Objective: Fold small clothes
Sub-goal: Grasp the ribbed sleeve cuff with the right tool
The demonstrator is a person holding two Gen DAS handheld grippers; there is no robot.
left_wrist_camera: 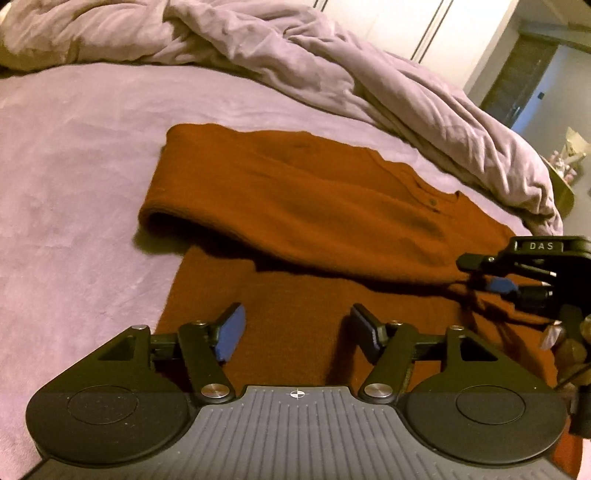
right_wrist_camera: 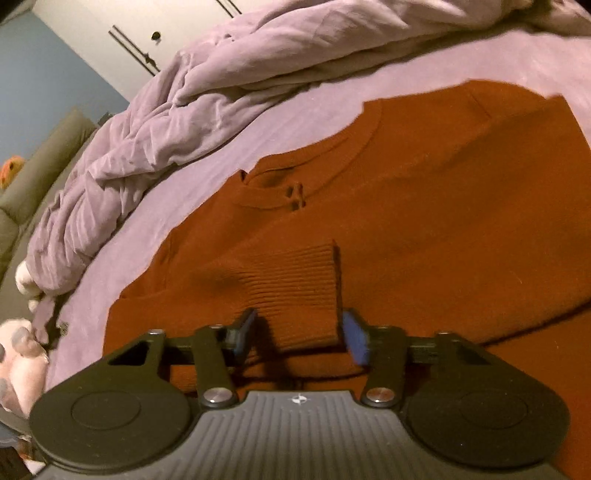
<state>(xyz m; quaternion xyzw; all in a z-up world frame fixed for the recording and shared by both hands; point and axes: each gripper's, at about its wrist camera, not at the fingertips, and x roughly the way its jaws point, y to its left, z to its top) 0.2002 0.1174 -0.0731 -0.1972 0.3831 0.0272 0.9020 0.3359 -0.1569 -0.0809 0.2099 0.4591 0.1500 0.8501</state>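
Observation:
A rust-orange knit sweater (left_wrist_camera: 295,206) lies on the lilac bed sheet (left_wrist_camera: 74,166), its left side folded over its body. My left gripper (left_wrist_camera: 297,330) is open and empty just above the sweater's near part. The right gripper (left_wrist_camera: 498,280) shows at the right edge of the left wrist view. In the right wrist view my right gripper (right_wrist_camera: 301,334) is open, its pads either side of the ribbed sleeve cuff (right_wrist_camera: 295,291), which lies across the sweater (right_wrist_camera: 424,206) below the buttoned collar (right_wrist_camera: 295,195). The pads do not press the cuff.
A crumpled lilac duvet (left_wrist_camera: 295,55) is heaped along the far side of the bed, and shows in the right wrist view (right_wrist_camera: 184,92). White wardrobe doors (left_wrist_camera: 406,22) stand behind. Soft toys (right_wrist_camera: 18,354) lie at the bed's left edge.

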